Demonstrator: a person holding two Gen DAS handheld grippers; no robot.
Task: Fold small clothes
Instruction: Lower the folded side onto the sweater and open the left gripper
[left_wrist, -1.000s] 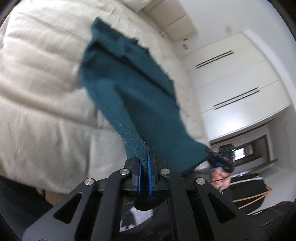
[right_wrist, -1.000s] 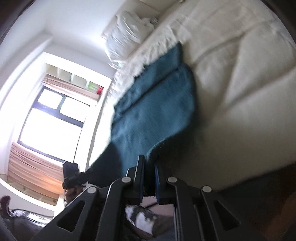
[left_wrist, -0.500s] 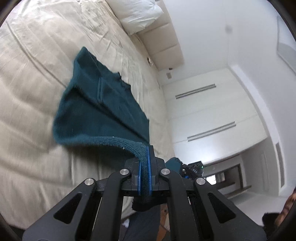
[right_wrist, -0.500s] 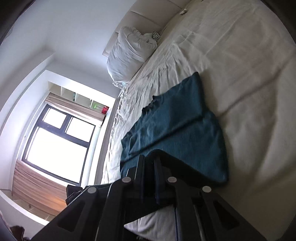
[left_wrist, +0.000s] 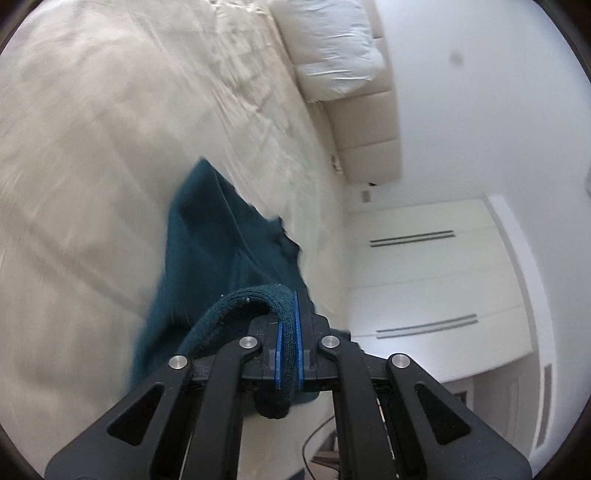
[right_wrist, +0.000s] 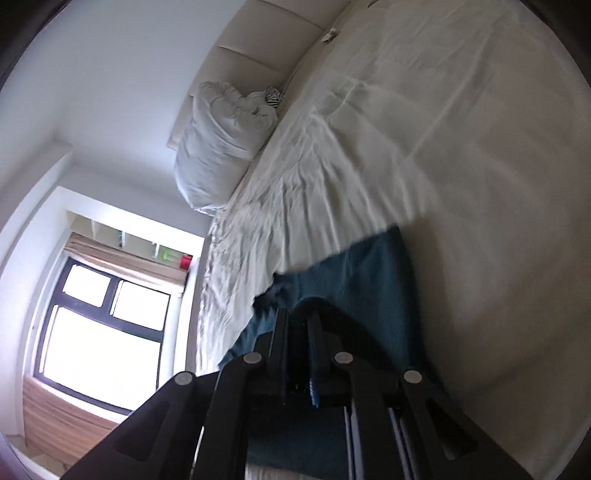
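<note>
Garment: a small teal knit garment (left_wrist: 218, 258) lies on the cream bed sheet (left_wrist: 92, 147), its far edge at about 11 o'clock from the left gripper in the left wrist view; the near hem curls up into the tongs.
Change: a second ago it hung in the air between the two grippers; half a second ago it was draping down; now most of it rests on the bed and sits closer under both cameras, so both grippers have come down and drawn back.
Left gripper (left_wrist: 289, 354): closed on a rolled hem, the fabric pinched between the blue pads.
Right gripper (right_wrist: 299, 354): its jaws stand nearly together over the teal cloth (right_wrist: 369, 288), with dark fabric apparently between them; I judge it gripping an edge, though shadow hides the contact.
Meaning for the task: the garment looks laid out for folding, not yet folded; next likely comes release or carrying the held edge over.
Risk: the thick hem may drag and bunch the cloth.
Surroundings: white pillow (left_wrist: 332, 48) at 1 o'clock, padded headboard (left_wrist: 369, 140) beyond, window (right_wrist: 99, 325) at 9 o'clock in the right view.
</note>
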